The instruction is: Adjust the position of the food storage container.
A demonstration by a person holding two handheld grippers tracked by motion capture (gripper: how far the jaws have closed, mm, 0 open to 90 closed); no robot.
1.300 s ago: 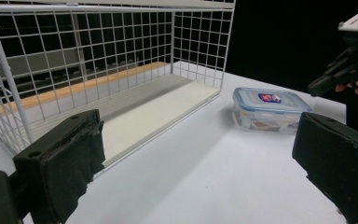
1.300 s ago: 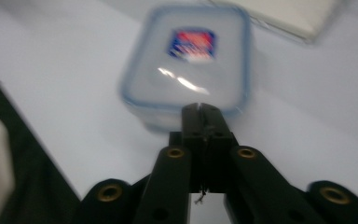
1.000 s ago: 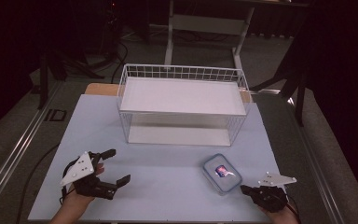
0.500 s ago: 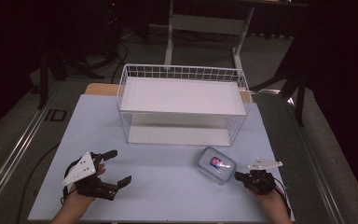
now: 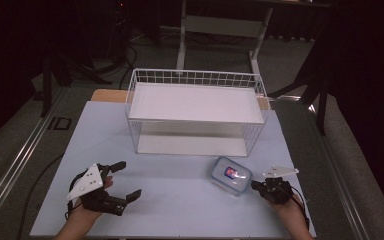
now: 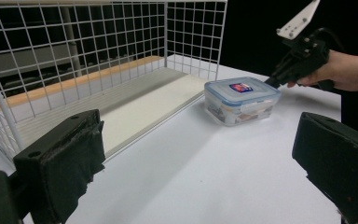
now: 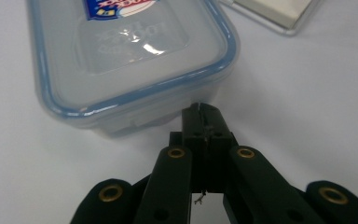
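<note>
**Closed right gripper set against the box**

A lidded clear box with a blue rim was seen on the table, right of centre, just near of the wire basket and apart from it. The right gripper was held at the box's near right corner, its jaws pressed together with nothing between them. In the right gripper view the closed tips were seen at the box's side wall, just under the lid's rim; whether they touched it could not be told. The left gripper was held at the near left of the table, well apart from the box, its jaws spread wide and empty.
</note>
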